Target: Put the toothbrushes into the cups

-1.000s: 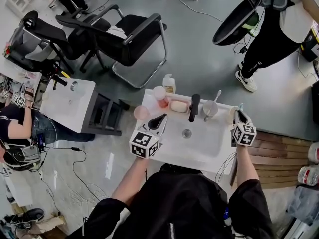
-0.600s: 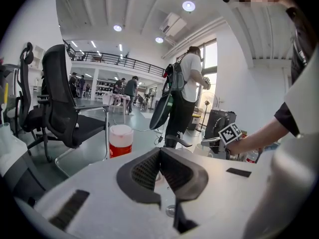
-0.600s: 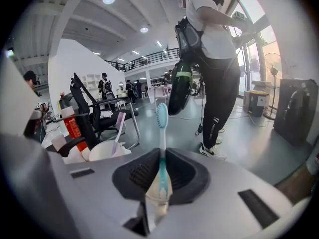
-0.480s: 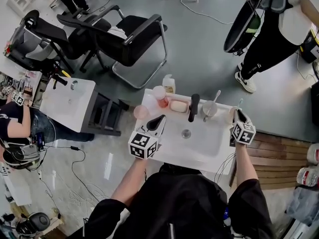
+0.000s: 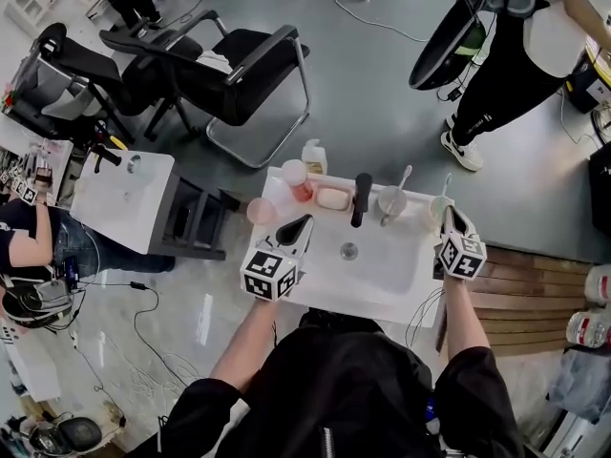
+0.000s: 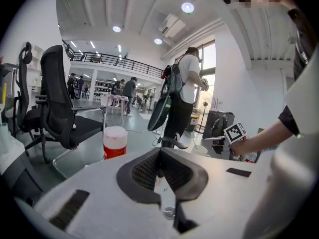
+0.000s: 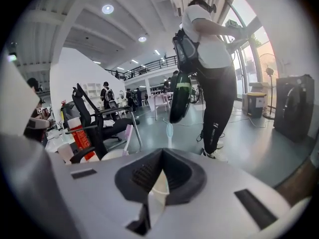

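On the white sink (image 5: 382,280) a pale cup (image 5: 436,209) at the back right holds a light blue toothbrush (image 5: 444,190) (image 7: 170,132) upright. My right gripper (image 5: 448,215) (image 7: 162,154) hovers just over this cup with its jaws shut and nothing clearly gripped; the cup's pale rim shows through the gap below them. A grey cup (image 5: 390,202) (image 7: 110,155) beside the faucet holds a pink-handled toothbrush (image 5: 403,179) (image 7: 127,136). My left gripper (image 5: 302,221) (image 6: 159,152) is shut and empty over the sink's left part, near a pink cup (image 5: 260,211).
A black faucet (image 5: 360,199), a soap dish (image 5: 333,198), a red-and-white cup (image 5: 296,176) (image 6: 114,142) and a soap bottle (image 5: 312,156) line the sink's back edge. A person (image 5: 516,55) stands beyond on the right, and an office chair (image 5: 229,70) beyond on the left.
My right gripper has lifted slightly away from the pale cup, and the blue toothbrush stays standing in it. The left gripper has kept its place.
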The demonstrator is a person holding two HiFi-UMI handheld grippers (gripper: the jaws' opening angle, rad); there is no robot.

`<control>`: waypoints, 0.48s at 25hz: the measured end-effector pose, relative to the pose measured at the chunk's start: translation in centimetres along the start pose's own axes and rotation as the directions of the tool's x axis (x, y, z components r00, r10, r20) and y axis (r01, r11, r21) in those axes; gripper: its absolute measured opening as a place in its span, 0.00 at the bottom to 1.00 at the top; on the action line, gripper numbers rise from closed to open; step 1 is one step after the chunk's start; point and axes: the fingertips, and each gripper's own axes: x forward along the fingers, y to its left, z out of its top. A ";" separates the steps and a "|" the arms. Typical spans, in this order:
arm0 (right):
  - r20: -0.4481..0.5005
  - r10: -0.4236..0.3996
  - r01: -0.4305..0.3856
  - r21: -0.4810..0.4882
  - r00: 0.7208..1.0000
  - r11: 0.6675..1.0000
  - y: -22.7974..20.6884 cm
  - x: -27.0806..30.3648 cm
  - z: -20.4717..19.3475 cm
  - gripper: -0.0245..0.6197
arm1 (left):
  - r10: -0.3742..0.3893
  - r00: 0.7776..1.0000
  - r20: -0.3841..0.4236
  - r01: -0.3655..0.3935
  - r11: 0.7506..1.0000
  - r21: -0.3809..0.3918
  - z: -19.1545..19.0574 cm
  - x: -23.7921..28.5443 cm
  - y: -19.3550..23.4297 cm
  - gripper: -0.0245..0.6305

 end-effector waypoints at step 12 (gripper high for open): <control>0.051 0.100 -0.095 -0.089 0.994 0.991 4.4 -3.1 2.3 0.05 | 0.057 0.998 0.035 -0.056 0.998 -0.025 -0.1 -1.2 -1.0 0.04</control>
